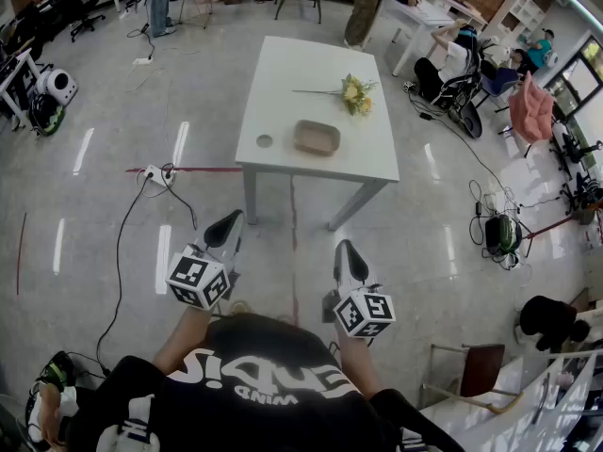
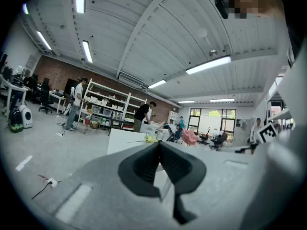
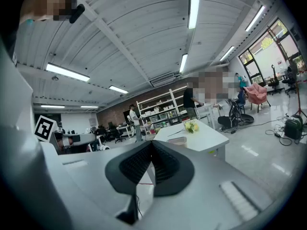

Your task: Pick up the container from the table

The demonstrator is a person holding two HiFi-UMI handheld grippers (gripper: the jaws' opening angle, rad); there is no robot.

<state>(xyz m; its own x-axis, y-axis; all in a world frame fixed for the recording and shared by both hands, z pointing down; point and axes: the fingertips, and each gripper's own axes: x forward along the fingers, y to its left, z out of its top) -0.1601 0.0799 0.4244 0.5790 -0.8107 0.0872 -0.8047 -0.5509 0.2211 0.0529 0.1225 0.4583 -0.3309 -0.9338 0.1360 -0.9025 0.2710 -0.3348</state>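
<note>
Near the middle of the head view, the container (image 1: 317, 137) sits on the white table (image 1: 283, 73). It is close to the table's near edge and a little right of centre. A small round disc (image 1: 264, 141) lies just to its left, and flowers (image 1: 356, 93) lie above it in the frame toward the right edge. It touches neither of them. The upper half of the tabletop is bare. Open floor runs from the table's near edge down to both grippers, which are well apart from the table and from each other. The left gripper (image 1: 226, 229) is lower left of centre and the right gripper (image 1: 347, 252) is lower right. Each gripper's own view shows its fingers pressed together with nothing between them. A power strip (image 1: 155, 172) with cables lies on the floor left of the table legs.
</note>
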